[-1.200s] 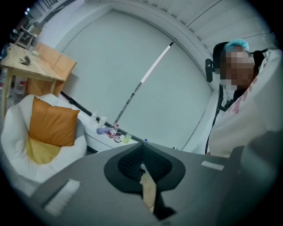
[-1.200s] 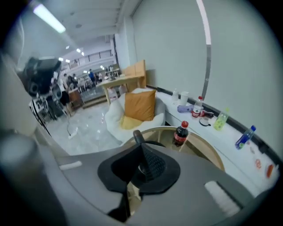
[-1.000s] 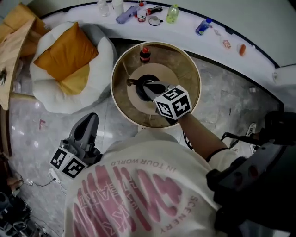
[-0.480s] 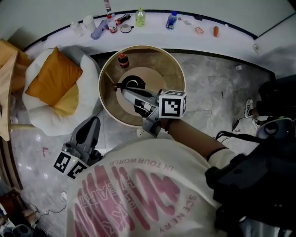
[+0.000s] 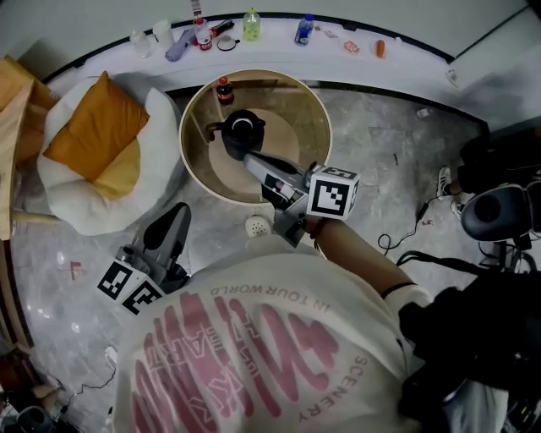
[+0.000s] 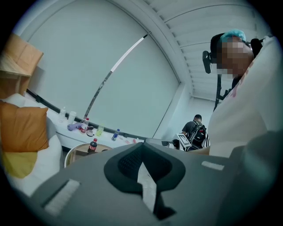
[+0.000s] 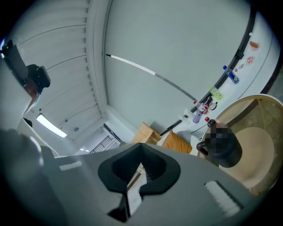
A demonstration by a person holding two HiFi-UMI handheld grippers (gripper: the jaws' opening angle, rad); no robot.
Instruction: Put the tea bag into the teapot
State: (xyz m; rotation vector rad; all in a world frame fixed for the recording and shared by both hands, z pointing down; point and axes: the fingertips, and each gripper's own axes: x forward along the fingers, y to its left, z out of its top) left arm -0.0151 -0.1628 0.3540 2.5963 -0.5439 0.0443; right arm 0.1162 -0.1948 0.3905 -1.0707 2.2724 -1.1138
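**Both claws shut and empty, teapot upright on the table**

The right claw (image 5: 252,161) has its jaws pressed together, with only a thin pale seam between them and nothing in its grip. It reaches in over the near edge of the round table (image 5: 308,118). Its tip is over the middle, just on the near side of the teapot (image 5: 241,135). From above I cannot tell whether tip and pot touch. Its marker cube (image 5: 331,193) sits out past the near right edge, over the floor.

Over to the left claw (image 5: 176,216): jaws together as well, nothing in them. It is held well off the table, above the grey marble floor (image 5: 389,169) beyond the near left edge, and points roughly toward the table.

Now the teapot: black, upright, its top in plain sight. It stands on a paler round disc (image 5: 221,173) at the table's middle, toward that disc's far left side. The tea bag I cannot pick out in any view. A cola bottle (image 5: 223,90) stands at the far left edge, apart from the pot.

Off the table, a small white round thing (image 5: 256,226) lies on the floor just outside the near edge, between the two claws. Out to the left, an orange cushion (image 5: 93,127) rests on a white round seat (image 5: 165,161). Along the far wall a curved white ledge (image 5: 406,52) carries a row of bottles (image 5: 251,21) and smaller bits.
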